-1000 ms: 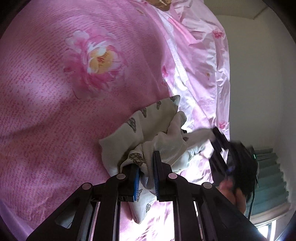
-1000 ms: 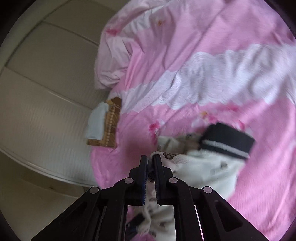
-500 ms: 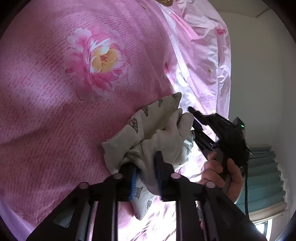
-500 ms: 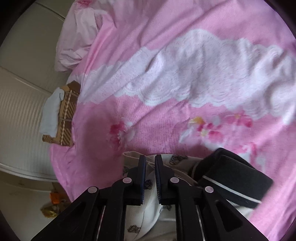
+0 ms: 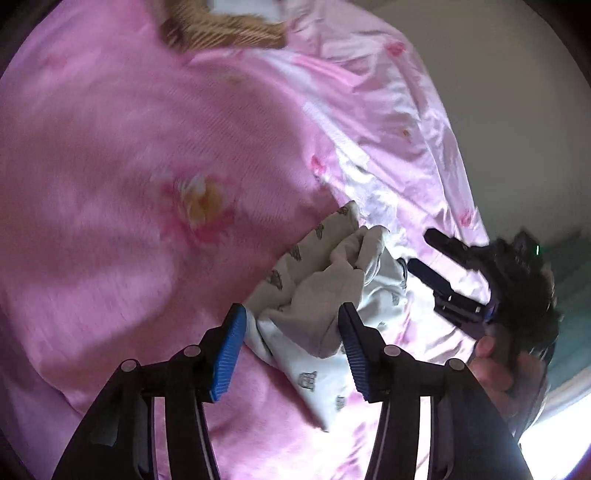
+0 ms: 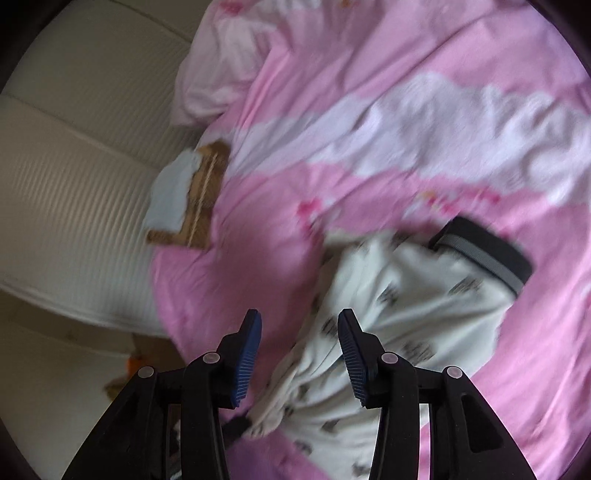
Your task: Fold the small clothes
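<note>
Cream printed garment point(image 5: 321, 295) lay bunched on the pink quilt point(image 5: 110, 184), on the side away from the brown folded piece point(image 5: 221, 26) at the quilt's far edge, and its black striped waistband point(image 6: 484, 254) lay on the garment's side farther from that piece. We had our left gripper point(image 5: 291, 343) with its jaws just parted, the blue pads standing clear of the crumpled cloth that lay between them, so nothing was held. Our right gripper point(image 6: 299, 343) had likewise just been opening, empty, with a fold of the garment below its gap; in the left view it showed beside the garment, on the side away from the brown piece. We judged the fold unfinished, since the fabric sat heaped rather than flat. To do this step well, we would draw both grippers clear without snagging loose cloth, then take two matching edges near the waistband and spread the garment smooth before laying one half over the other. Pinching several layers at once would likely drag the heap along.
</note>
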A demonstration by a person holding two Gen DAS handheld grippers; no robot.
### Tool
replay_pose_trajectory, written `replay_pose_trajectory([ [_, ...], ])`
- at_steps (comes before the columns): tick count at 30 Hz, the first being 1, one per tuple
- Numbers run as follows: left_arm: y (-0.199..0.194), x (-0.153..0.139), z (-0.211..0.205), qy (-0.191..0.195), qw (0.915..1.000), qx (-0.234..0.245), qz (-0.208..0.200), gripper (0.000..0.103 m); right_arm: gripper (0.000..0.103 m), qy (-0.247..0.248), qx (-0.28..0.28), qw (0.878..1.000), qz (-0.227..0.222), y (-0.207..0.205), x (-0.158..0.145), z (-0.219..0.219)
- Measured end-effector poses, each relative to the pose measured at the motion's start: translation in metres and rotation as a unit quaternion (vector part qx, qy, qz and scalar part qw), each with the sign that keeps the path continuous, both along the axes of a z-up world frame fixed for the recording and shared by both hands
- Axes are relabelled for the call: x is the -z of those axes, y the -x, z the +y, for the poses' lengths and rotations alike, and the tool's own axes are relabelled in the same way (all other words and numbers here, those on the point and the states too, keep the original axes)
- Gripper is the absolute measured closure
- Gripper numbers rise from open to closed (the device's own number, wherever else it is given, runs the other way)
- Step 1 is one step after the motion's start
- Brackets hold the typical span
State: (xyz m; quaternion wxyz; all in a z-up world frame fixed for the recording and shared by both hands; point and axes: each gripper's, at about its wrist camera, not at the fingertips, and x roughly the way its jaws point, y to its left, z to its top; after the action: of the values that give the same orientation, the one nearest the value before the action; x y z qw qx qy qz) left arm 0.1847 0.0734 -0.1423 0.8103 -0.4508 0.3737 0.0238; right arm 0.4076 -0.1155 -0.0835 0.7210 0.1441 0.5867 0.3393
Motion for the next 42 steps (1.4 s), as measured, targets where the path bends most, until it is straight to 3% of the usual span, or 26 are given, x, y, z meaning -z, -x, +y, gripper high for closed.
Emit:
replay_pose_trajectory([
  [4,-0.017,-0.013,-0.015,-0.080,0.9940,0.075,0.001,0.053,0.058,0.014,-0.011,1.000,-0.007,-0.010,-0.009,0.019],
  [8,-0.028,-0.021,-0.034,-0.157,0.9776,0.139,-0.003,0.053,0.058,0.034,-0.030,0.999,0.007,-0.036,-0.003,0.041],
  [12,-0.035,-0.023,-0.042,-0.204,0.9646,0.166,-0.013,0.054,0.058,0.090,-0.033,0.995,0.027,-0.052,0.018,0.050],
  [14,-0.042,-0.019,-0.042,-0.222,0.9602,0.169,-0.011,0.062,0.058,0.090,-0.029,0.995,0.023,-0.051,0.019,0.045],
  [17,-0.057,-0.001,-0.036,-0.215,0.9576,0.192,0.009,0.082,0.058,0.078,-0.011,0.997,0.016,-0.049,0.017,0.030],
  [20,-0.059,0.009,-0.022,-0.216,0.9598,0.179,0.008,0.085,0.058,0.087,0.000,0.996,0.002,-0.048,0.015,0.020],
  [26,-0.057,0.016,0.004,-0.174,0.9743,0.142,0.011,0.085,0.058,0.102,0.001,0.994,-0.026,-0.056,0.008,0.023],
  [33,-0.050,-0.006,0.006,-0.173,0.9730,0.153,-0.010,0.084,0.058,0.110,-0.030,0.993,-0.010,-0.053,0.019,0.050],
  [37,-0.065,-0.026,-0.001,-0.186,0.9620,0.197,-0.030,0.073,0.058,0.160,-0.020,0.987,-0.019,-0.050,0.019,0.051],
  [42,-0.089,-0.035,-0.022,-0.210,0.9418,0.259,-0.038,0.073,0.058,0.163,-0.003,0.986,0.022,-0.051,0.038,0.047],
])
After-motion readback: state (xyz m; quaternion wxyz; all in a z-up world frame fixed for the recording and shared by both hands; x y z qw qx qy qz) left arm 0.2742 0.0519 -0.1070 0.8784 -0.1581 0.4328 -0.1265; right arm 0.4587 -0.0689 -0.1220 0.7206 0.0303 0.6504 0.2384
